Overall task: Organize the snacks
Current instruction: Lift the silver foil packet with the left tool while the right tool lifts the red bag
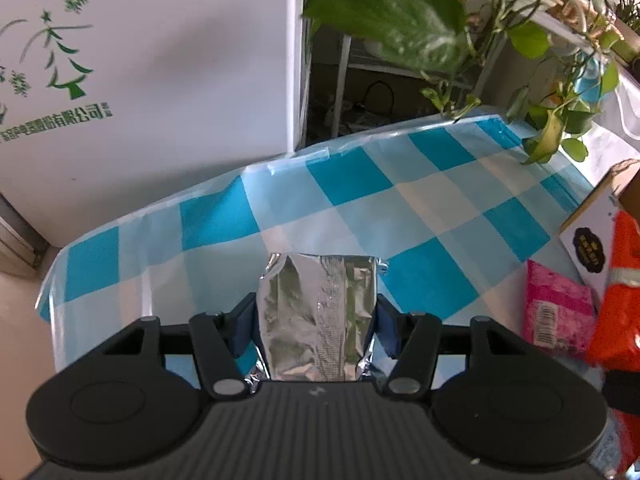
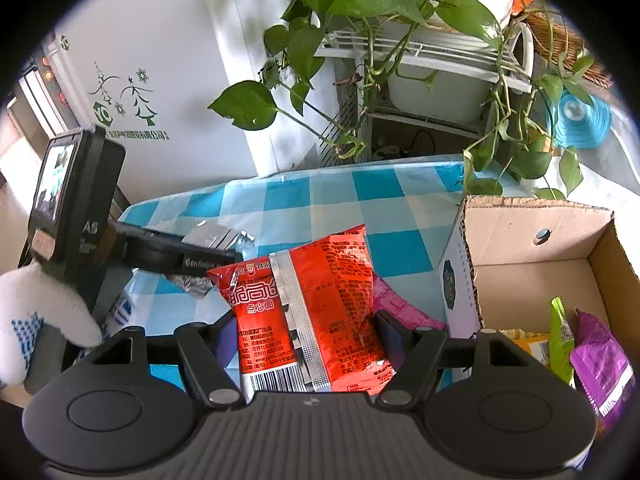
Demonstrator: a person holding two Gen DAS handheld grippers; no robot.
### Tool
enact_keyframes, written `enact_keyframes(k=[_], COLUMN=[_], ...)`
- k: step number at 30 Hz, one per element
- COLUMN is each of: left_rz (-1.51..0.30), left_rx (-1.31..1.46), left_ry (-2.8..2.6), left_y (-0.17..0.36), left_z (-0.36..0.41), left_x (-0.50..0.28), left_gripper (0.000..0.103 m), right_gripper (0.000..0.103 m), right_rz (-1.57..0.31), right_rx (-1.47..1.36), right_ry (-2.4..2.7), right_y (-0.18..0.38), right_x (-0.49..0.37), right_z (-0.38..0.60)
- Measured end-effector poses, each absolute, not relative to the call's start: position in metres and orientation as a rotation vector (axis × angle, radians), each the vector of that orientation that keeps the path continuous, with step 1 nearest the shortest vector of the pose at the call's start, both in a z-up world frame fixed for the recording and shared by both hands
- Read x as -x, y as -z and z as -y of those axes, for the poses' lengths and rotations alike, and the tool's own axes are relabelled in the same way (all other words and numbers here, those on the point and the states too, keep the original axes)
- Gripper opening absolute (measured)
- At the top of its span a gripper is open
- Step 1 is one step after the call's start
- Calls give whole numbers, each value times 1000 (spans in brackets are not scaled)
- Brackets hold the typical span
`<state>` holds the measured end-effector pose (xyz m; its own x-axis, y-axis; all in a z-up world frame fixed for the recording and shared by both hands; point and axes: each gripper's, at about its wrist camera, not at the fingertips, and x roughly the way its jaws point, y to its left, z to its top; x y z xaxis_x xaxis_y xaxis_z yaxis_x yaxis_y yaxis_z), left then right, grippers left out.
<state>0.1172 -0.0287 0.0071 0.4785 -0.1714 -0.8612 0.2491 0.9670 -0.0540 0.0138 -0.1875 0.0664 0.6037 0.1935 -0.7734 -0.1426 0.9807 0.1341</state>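
Note:
My left gripper is shut on a silver foil snack packet, held above the blue-and-white checked tablecloth. My right gripper is shut on a red snack bag with white print and a barcode, held above the table just left of an open cardboard box. The box holds a purple packet, a green packet and a yellow one. The left gripper with its silver packet shows in the right wrist view at left. A pink packet lies on the table by the box.
A white appliance with green tree print stands behind the table's far left. Trailing pothos leaves hang over the table's back edge. A white metal rack stands behind. A blue round object sits at the far right.

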Motion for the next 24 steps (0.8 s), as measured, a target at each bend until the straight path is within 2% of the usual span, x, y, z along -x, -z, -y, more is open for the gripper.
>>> enact_keyframes(k=[12, 24], left_rz=[-918, -874], left_rx=[-30, 48], left_ry=[149, 165], left_y=[-62, -74], left_z=[9, 10], left_x=[-65, -14], left_gripper=[59, 59], right_gripper=[75, 75], right_rz=[-842, -747], right_rx=[-98, -175], right_ry=[-188, -149], right_y=[-87, -117], right_x=[-4, 37], right_z=[191, 224])
